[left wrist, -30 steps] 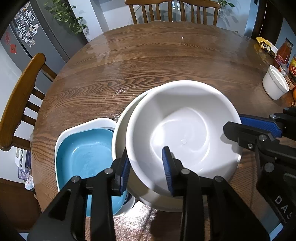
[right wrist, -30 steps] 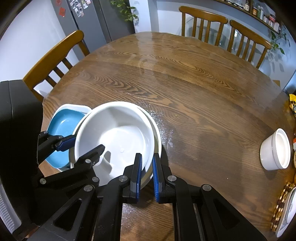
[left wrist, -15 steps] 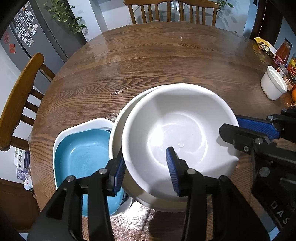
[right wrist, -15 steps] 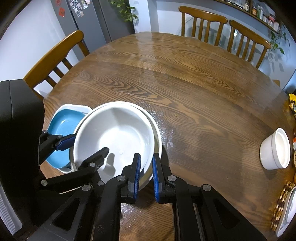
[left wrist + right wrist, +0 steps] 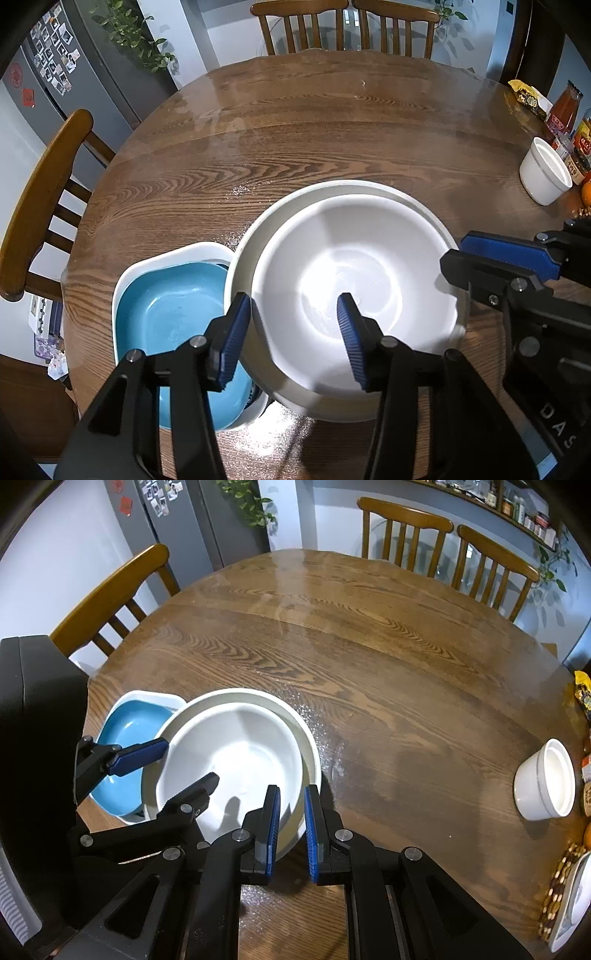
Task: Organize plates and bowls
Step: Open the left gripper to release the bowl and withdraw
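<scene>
Left tongs [image 5: 291, 339] opening, angled downward; right tongs [image 5: 291, 827] clamped, likewise angled.

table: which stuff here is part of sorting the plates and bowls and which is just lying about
Part of the job:
- white bowl, nested in a larger white bowl
- blue dish in a white square dish
- small white cup

Just lying about:
- sauce bottle
- snack packet
- jars
- orange
</scene>
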`<state>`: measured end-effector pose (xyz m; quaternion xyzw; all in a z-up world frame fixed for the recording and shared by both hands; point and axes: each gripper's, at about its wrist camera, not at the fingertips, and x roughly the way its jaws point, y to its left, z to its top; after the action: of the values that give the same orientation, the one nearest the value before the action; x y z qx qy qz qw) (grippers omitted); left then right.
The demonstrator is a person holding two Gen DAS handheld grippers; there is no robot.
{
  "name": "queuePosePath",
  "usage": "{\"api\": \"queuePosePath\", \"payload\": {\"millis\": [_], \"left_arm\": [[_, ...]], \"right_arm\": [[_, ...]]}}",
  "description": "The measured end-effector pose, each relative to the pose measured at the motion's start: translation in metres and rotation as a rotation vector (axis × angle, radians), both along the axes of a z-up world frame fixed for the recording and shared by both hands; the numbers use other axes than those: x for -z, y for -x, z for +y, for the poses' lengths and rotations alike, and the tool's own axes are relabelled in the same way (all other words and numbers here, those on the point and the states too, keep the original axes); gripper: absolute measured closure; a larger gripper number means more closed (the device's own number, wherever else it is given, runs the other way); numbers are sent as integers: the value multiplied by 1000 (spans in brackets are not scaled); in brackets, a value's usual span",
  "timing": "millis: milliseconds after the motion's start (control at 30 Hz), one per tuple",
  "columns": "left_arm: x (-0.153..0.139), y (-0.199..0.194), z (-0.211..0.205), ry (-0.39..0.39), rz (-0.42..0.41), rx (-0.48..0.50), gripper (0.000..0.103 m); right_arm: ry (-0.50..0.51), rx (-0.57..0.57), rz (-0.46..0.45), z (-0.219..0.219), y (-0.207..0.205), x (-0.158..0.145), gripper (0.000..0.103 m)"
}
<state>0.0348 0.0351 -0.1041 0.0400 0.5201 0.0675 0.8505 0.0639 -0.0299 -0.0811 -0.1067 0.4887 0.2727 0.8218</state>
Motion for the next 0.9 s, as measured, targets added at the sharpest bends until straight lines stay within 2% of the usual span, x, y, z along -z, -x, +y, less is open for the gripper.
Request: {"api": "queuePosePath", "payload": {"millis": [200, 300, 400, 533, 633, 667, 700, 767, 900], "left_arm": [[-3, 2, 2, 5, -8, -5, 54], [-6, 3, 1, 14, -16, -1, 47], [-9, 5, 0, -12, -29, -6, 30], [-14, 8, 4, -6, -41, -22, 28], [-16, 12, 7, -6, -49, -37, 21], [-17, 13, 7, -5, -50, -40, 20], [-17, 15, 8, -3, -50, -42, 19], [-18, 18, 7, -2, -52, -47, 18], [-22, 23, 5, 5, -61, -49, 17]], "right_arm": [[-6, 6, -8, -1, 4, -4, 91], [-9, 9, -11, -2, 6, -5, 91], [-17, 14, -11, -4, 7, -6, 91], [-31, 30, -6, -9, 9, -8, 91], [-56, 48, 6, -16, 9, -9, 89], [-68, 58, 15, -19, 9, -9, 80], [-82, 73, 23, -22, 8, -9, 63], [-111, 103, 31, -30, 9, -9, 43], [-168, 147, 55, -48, 12, -12, 42]]}}
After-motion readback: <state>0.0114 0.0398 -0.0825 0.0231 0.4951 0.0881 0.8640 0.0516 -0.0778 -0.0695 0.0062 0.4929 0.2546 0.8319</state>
